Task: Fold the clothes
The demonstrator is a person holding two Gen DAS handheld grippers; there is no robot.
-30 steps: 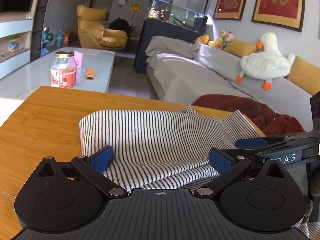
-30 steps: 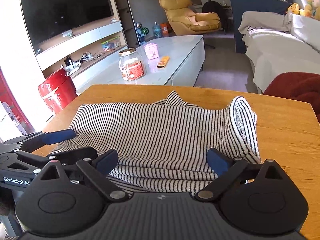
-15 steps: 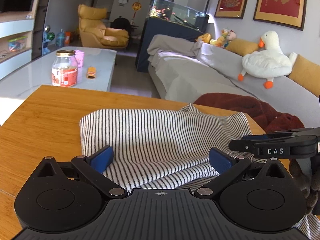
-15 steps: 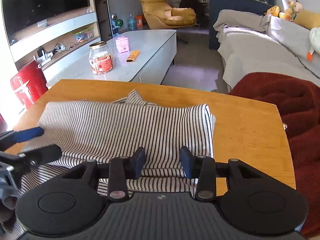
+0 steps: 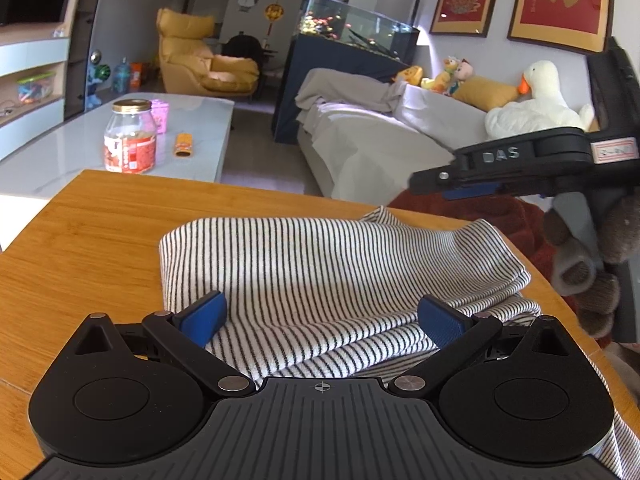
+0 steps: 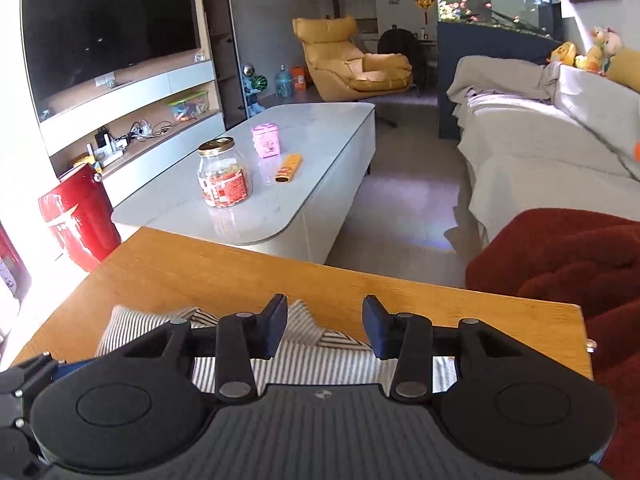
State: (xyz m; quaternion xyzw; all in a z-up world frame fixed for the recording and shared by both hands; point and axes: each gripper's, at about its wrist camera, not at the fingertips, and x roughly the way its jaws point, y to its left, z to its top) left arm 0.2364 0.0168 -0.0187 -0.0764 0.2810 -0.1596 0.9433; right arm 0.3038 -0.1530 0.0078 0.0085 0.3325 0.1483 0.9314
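A black-and-white striped garment (image 5: 332, 268) lies folded on the wooden table (image 5: 88, 240). My left gripper (image 5: 320, 316) is open wide, low over the garment's near edge, its blue pads (image 5: 202, 316) apart from each other. My right gripper (image 6: 325, 320) is held up above the garment's right side by a gloved hand (image 5: 592, 276). Its jaws are opening and nothing is between them. In the right wrist view only a strip of the garment (image 6: 304, 344) shows below the fingers. The right gripper (image 5: 432, 184) appears side-on in the left wrist view.
A dark red blanket (image 6: 568, 264) lies just off the table's right edge. Beyond the table stands a white coffee table (image 6: 320, 148) with a jar (image 6: 224, 180), a pink box (image 6: 266, 141) and an orange packet (image 6: 289, 167). A covered sofa (image 5: 380, 148) is at the back right.
The right gripper narrowed its jaws, then rose and drew back from the garment's right side. The upright right fold now lies flatter. The left gripper stayed put.
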